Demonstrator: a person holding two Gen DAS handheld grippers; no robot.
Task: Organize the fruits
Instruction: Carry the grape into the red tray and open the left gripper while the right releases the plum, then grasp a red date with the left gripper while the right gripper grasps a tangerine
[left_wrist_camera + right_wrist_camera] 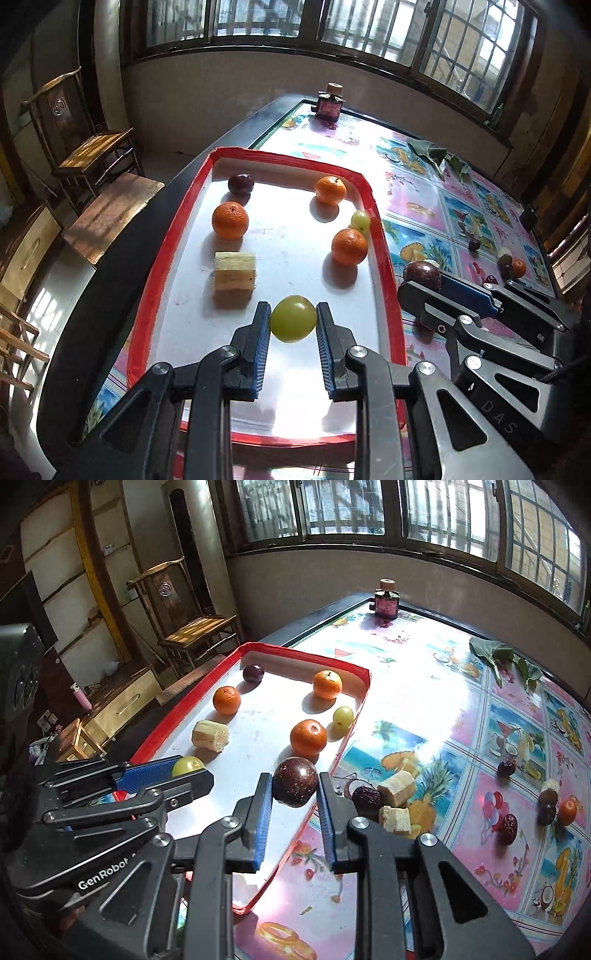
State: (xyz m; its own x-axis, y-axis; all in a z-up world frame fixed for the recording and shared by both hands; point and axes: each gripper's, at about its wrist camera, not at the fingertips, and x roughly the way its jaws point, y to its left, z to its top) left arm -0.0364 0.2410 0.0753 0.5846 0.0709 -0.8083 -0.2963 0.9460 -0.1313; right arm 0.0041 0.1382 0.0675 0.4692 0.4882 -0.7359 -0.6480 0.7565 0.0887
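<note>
My left gripper (293, 320) is shut on a green grape (293, 318), held above the near end of a red-rimmed white tray (147, 273). In the tray lie three oranges (230, 220), a dark plum (240, 183), a small green grape (360, 219) and a sugarcane chunk (235, 276). My right gripper (294, 787) is shut on a dark speckled passion fruit (295, 781) over the tray's right rim (351, 734). The same right gripper (424, 286) shows at the right of the left wrist view. The left gripper (177, 775) with its grape (187, 765) shows at the left of the right wrist view.
On the patterned tablecloth (424, 709) right of the tray lie sugarcane chunks (398, 787), red dates (366, 798), and a far cluster of small fruits (554, 806). A dark bottle (386, 600) stands at the far edge, green leaves (495, 653) nearby. A wooden chair (88, 144) stands left of the table.
</note>
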